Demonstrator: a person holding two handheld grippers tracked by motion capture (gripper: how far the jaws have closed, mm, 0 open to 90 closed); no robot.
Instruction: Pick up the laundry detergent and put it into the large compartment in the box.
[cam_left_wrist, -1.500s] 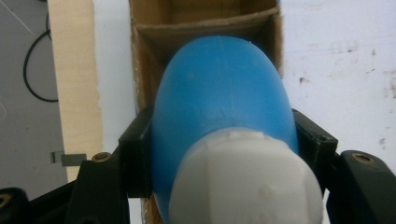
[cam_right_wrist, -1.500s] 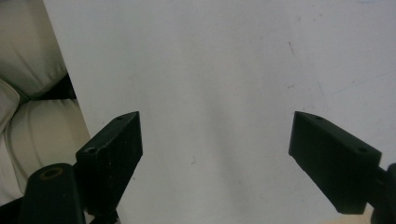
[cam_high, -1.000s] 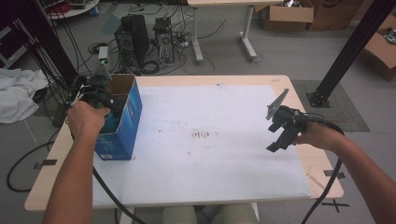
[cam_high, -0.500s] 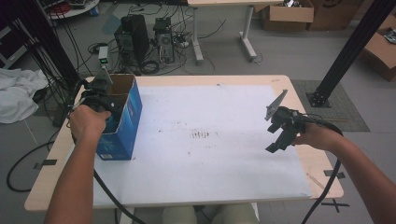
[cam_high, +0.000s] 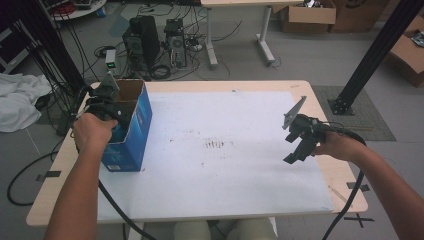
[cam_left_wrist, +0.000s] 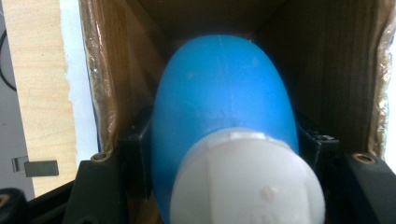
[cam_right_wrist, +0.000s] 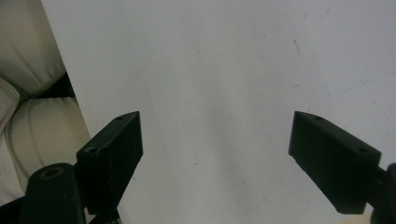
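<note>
The left tool (cam_high: 107, 100) hangs over the open top of a blue box (cam_high: 131, 131) that stands upright near the left edge of the bench (cam_high: 240, 165), with the person's left hand (cam_high: 92, 131) gripping it from behind. In the left gripper view the tool's 2 black jaws pinch a blue bulb (cam_left_wrist: 224, 107) from either side, touching its flanks; the bulb has a white cap (cam_left_wrist: 247, 182) at the near end and its rounded blue end points down into the brown cardboard inside of the box. The bulb sits between the box walls, and whether it touches the bottom cannot be told. The right tool (cam_high: 300, 137) is well apart from the box, above the right side of the white sheet (cam_high: 225, 120) that covers the bench, held by the right hand (cam_high: 337, 146). In the right gripper view its 2 jaws are spread wide with nothing between them, over bare white surface.
</note>
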